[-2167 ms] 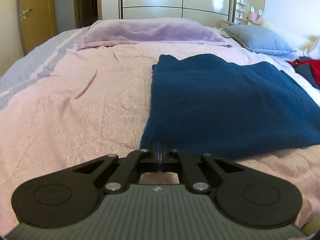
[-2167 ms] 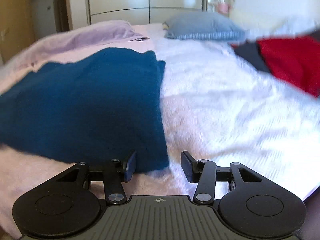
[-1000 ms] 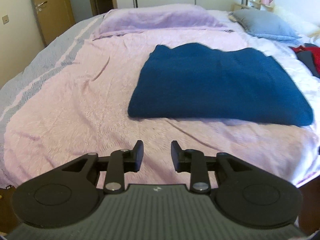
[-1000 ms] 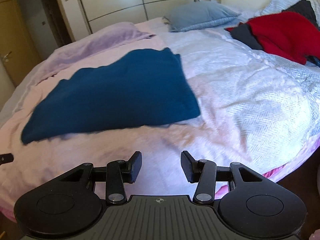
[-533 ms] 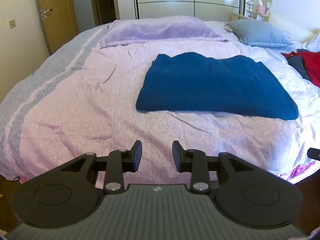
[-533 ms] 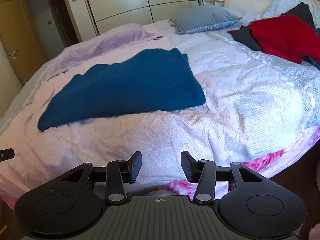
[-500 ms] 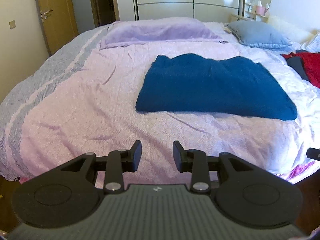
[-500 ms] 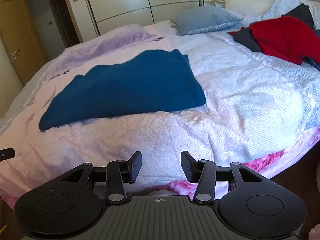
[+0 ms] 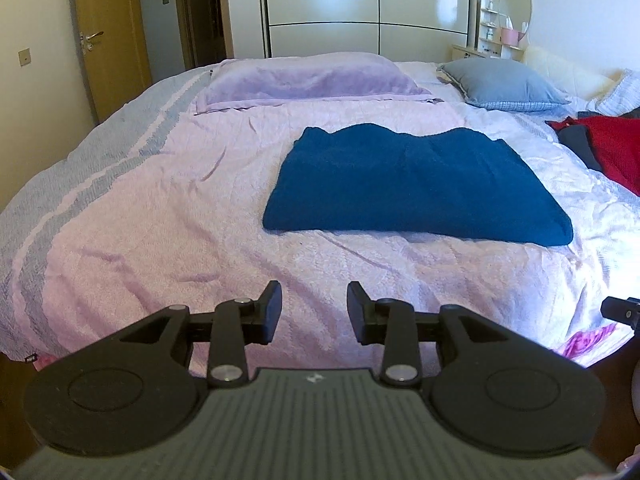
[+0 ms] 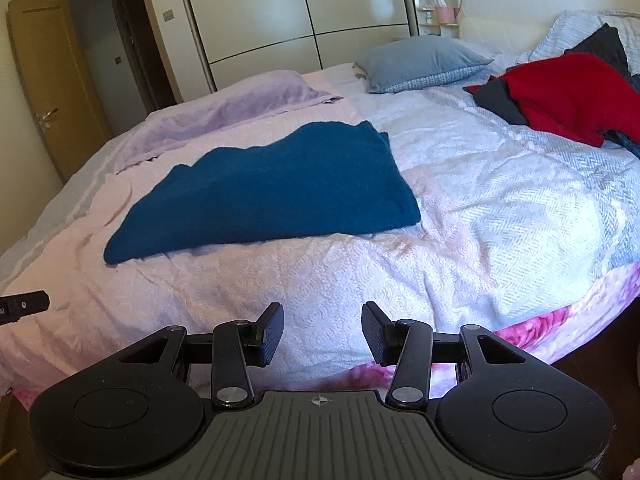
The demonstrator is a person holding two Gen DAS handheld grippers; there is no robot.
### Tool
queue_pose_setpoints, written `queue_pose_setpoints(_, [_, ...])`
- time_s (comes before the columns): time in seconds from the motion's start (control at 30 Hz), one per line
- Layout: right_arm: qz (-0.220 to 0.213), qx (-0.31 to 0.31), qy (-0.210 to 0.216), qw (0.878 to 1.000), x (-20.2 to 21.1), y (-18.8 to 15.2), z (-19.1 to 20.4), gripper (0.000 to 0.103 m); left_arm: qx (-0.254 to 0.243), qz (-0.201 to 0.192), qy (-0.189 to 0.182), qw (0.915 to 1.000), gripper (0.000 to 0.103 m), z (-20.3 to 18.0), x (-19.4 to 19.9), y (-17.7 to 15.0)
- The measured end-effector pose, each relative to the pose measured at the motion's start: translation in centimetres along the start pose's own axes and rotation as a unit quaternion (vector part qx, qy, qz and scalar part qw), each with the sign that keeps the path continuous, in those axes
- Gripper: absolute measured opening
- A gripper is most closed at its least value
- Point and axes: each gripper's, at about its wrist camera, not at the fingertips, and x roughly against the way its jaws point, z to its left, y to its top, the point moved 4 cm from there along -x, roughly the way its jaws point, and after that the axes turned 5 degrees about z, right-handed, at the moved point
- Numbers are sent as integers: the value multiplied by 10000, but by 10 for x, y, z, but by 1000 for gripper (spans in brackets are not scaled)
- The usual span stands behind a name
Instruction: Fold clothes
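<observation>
A dark blue garment (image 9: 416, 184) (image 10: 272, 192) lies folded flat as a rectangle on the pink bedspread (image 9: 160, 216) (image 10: 328, 280). My left gripper (image 9: 314, 308) hovers over the near edge of the bed, well back from the garment, open with nothing between its fingers. My right gripper (image 10: 323, 330) is likewise back at the bed's near edge, open and empty. A tip of the other gripper shows at the frame edge in each view. A red garment (image 10: 568, 96) (image 9: 612, 148) lies crumpled over dark clothes (image 10: 500, 102) at the right side of the bed.
A lilac pillow (image 9: 304, 80) and a grey-blue pillow (image 9: 504, 84) lie at the head of the bed. White wardrobe doors (image 9: 360, 4) stand behind, a wooden door (image 9: 104, 36) at the left. The bed's near edge drops to a dark floor (image 10: 592, 364).
Both grippers have drawn back and up from the blue garment, which now lies released on the bed. The left gripper's jaws went from shut on its edge to open.
</observation>
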Motion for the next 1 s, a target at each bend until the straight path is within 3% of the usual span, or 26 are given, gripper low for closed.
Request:
queue_pose_setpoints(0.3, [406,-264,-27,9988,-49,1,-25,47,141,312,-31,9994,32,2,-56,7])
queue_pose_setpoints(0.47, [341,-207,21,9992,-84,20,-41,47,146,467,-58,9988,31,-8,-108,23])
queue_pose_setpoints(0.6, [292,-55,283,9992,-125,47,-48,47,295,579,-90,9978,31,-21,-156,47])
queue_pose_setpoints(0.73, [794,-67,590,9951,-168,65,-61,47,476,819,-69,9955,31,-24,-190,61])
queue_pose_setpoints(0.83, [1146,-154,756,9904,-171,79,-68,47,1071,1125,-256,9875,31,0,-187,68])
queue_pose_setpoints(0.9, [1329,-573,906,9853,-166,88,-77,47,1569,1274,-356,9787,32,18,-183,74])
queue_pose_setpoints(0.97, [1474,-1258,1084,9750,-160,95,-91,47,2375,1283,-449,9618,33,43,-181,76])
queue_pose_setpoints(1.0, [1505,-1832,1192,9642,-160,95,-102,47,2750,1315,-507,9511,33,53,-182,76])
